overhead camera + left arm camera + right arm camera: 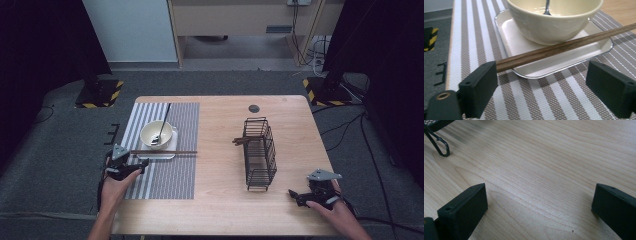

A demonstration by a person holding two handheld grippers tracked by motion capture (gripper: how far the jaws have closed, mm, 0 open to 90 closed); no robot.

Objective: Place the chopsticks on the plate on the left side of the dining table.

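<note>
The wooden desk (220, 200) is the biggest thing here. On its left half lies a striped mat (180, 175). Toward 3 o'clock from the mat stands a black wire rack (260, 155), well apart from the mat, with brown sticks poking out of its left side near the top. At about 12 o'clock on the mat sits a small white tray (170, 154) with a cream bowl (156, 134) on it. A spoon (163, 125) rests in the bowl, and its handle points up toward 12 o'clock. A pair of brown chopsticks (165, 152) lies across the near edge of the tray, running from 9 o'clock to 3 o'clock, just in front of the bowl. The left hand-held gripper (142, 164) is at the 9 o'clock end of the chopsticks. In the left gripper view its jaws stand wide apart, and the chopsticks (554, 49) end right beside one jaw; the jaws do not squeeze them, and I cannot tell if that jaw touches them. The right hand-held gripper (295, 196) sits at about 5 o'clock from the rack, near the desk's front edge. Its jaws are wide open too, with bare wood between them.
</note>
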